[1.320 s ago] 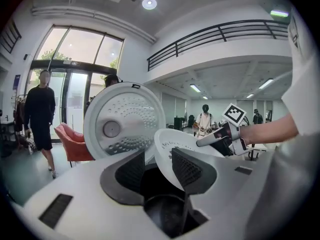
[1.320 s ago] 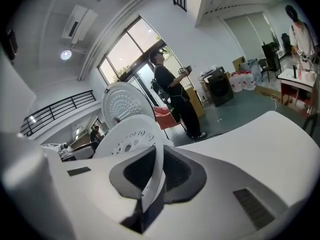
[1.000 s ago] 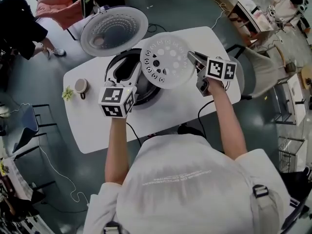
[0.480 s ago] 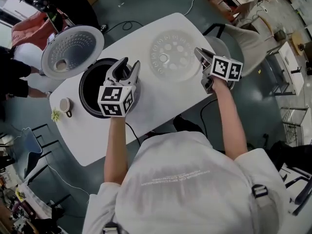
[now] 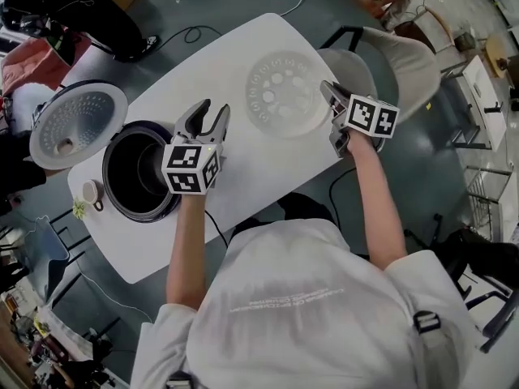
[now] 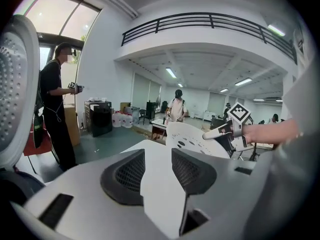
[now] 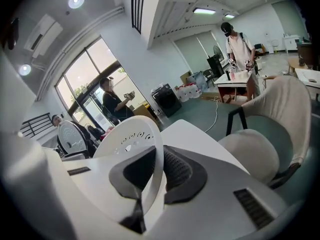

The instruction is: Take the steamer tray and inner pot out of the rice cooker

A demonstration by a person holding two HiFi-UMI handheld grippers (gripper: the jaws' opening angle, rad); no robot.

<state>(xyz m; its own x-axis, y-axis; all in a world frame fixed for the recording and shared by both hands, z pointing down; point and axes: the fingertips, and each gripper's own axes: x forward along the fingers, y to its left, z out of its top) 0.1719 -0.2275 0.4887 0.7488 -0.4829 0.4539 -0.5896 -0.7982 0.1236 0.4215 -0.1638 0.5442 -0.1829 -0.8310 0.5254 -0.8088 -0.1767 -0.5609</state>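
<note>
Steamer tray (image 5: 282, 94) is out of the rice cooker (image 5: 107, 183): first half of the task counts as nearly done. My right gripper (image 5: 327, 91) has its jaws closed down on the tray's rim, which runs edge-on between the pads in the right gripper view. The tray hangs tilted, low over the far right part of the white table (image 5: 243, 164), well apart from the cooker. I cannot tell whether its lower edge touches the tabletop, so I log it as not yet set down. My left gripper (image 5: 211, 113) has its jaws wide apart with nothing between them, only bare table beyond. It sits just beside the cooker's right rim. The cooker's lid (image 5: 77, 126) stands open, and the dark well appears to hold the inner pot (image 5: 130, 168), untouched. Left to do, in my judgement: release the tray on the table, then lift out the pot.
</note>
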